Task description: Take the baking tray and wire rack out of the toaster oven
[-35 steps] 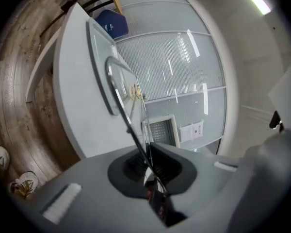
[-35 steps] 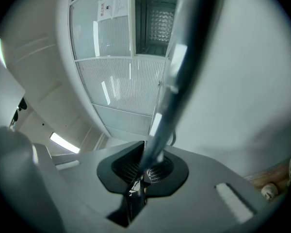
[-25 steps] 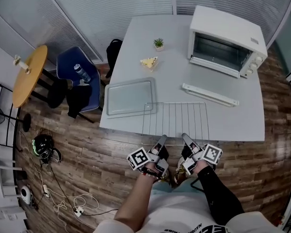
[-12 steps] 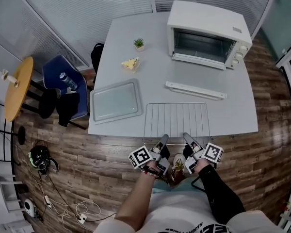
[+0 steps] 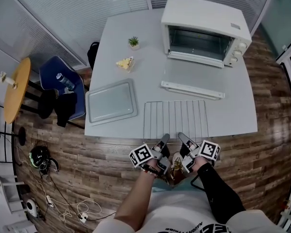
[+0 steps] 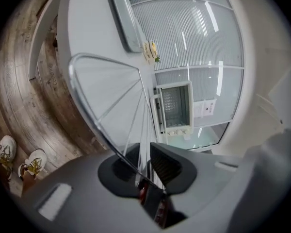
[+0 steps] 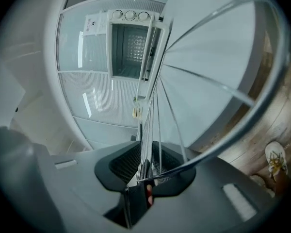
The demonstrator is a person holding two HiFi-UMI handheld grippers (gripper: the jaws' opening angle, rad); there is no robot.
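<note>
The wire rack (image 5: 176, 119) lies flat on the grey table (image 5: 233, 110), its near edge at the table's front edge. My left gripper (image 5: 164, 139) is shut on that near edge; in the left gripper view the rack (image 6: 111, 96) runs out from between its jaws (image 6: 145, 152). My right gripper (image 5: 180, 136) has just been opening. The rack's wires (image 7: 208, 81) still pass between its jaws (image 7: 148, 152), with a small gap showing. The baking tray (image 5: 111, 102) rests on the table's front left. The white toaster oven (image 5: 203, 25) stands at the back with its door (image 5: 193, 79) folded down.
A small potted plant (image 5: 133, 42) and a yellow wedge (image 5: 124, 62) sit at the table's back left. Left of the table are a blue chair (image 5: 63, 89) and a round wooden side table (image 5: 17, 89). A helmet (image 5: 40, 158) and cables lie on the wooden floor.
The rack, which stuck out past the table's front edge, now lies almost wholly on the table. Both grippers have sunk with it toward the edge.
</note>
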